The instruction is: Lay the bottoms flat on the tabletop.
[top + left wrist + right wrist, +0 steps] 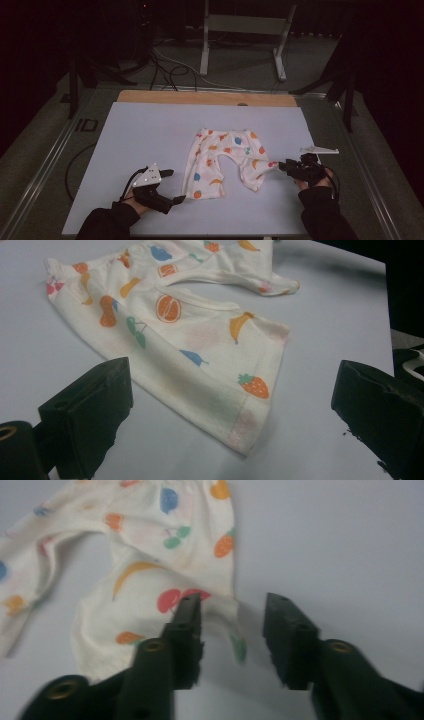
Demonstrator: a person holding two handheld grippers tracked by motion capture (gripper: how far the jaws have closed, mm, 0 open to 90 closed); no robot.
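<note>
Fruit-print shorts (227, 160) lie mid-desk, nearer the right edge; right gripper (284, 166) half open at the leg hem (nothing pinched), left gripper (175, 186) wide, empty; I pinch hems squarely, then pull

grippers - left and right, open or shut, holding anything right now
left gripper: open, jaws wide apart, holding nothing; a leg hem of the fruit-print shorts lies between them.
right gripper: open at the other leg's edge, pads not pressing the cloth.

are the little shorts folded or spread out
Spread out: the shorts lie flat on the white table, both legs apart, waistband away from the person. One leg's hem is a bit rumpled.
</note>
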